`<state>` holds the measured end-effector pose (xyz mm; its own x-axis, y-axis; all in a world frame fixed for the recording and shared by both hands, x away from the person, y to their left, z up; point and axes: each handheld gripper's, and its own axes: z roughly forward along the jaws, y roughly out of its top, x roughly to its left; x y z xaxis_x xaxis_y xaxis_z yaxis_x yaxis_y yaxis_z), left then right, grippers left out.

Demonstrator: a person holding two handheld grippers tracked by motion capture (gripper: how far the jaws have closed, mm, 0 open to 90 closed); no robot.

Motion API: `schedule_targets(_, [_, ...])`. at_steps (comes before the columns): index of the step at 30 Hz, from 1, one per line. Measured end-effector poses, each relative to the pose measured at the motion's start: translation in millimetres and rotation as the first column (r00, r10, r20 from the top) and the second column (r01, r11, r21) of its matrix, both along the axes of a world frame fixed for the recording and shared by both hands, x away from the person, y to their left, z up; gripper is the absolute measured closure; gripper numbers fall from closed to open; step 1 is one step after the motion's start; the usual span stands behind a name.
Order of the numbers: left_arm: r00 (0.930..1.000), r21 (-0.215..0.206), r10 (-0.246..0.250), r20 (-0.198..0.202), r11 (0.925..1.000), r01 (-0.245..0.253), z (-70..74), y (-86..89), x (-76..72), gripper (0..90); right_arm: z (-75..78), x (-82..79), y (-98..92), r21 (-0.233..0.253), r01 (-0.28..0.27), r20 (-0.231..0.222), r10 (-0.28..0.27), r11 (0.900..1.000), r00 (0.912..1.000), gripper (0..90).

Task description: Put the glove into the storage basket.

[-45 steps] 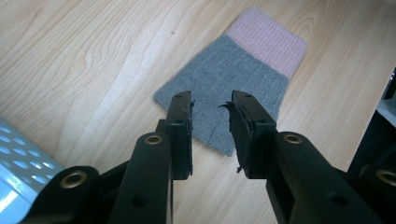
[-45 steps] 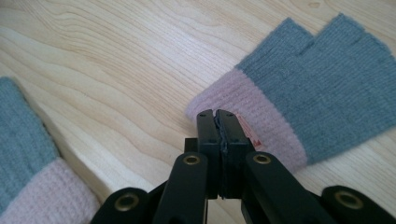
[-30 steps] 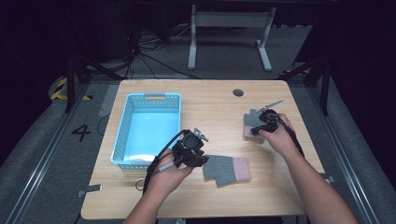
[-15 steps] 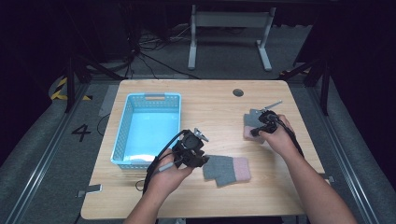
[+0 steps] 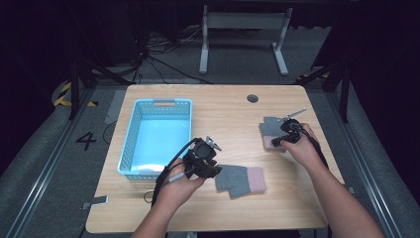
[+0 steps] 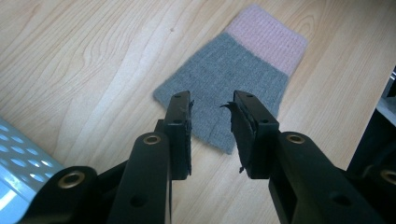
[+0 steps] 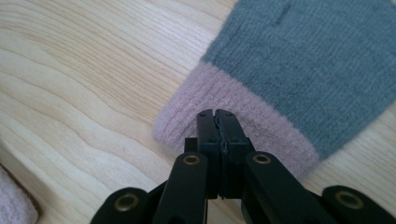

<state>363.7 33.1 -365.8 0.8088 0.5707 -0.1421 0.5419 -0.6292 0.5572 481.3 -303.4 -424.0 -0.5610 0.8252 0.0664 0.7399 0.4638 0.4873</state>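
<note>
Two grey knitted mitts with pink cuffs lie flat on the wooden table. One mitt [image 5: 241, 179] [image 6: 233, 70] lies near the front middle. My left gripper [image 5: 215, 171] [image 6: 212, 105] hovers over its grey end, open, with nothing between the jaws. The other mitt [image 5: 270, 128] [image 7: 317, 60] lies at the right. My right gripper [image 5: 274, 143] [image 7: 217, 114] is shut, and its tips rest on that mitt's pink cuff [image 7: 187, 116]. No fabric shows between the jaws.
A light blue plastic basket [image 5: 130, 144] stands at the left of the table, just left of my left gripper. A round cable hole [image 5: 252, 98] sits near the far edge. Bare wood [image 5: 228, 124] lies between the two mitts.
</note>
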Motion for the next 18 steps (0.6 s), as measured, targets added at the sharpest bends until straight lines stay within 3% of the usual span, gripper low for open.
schedule_targets(18, [1.0, -0.009, 0.004, -0.004, 1.0, -0.004, -1.1, 0.9, 1.4, 68.2, 1.9, -7.2, -25.9, -0.021, 0.035, -0.007, -0.035, 0.999, 0.9994, 90.0])
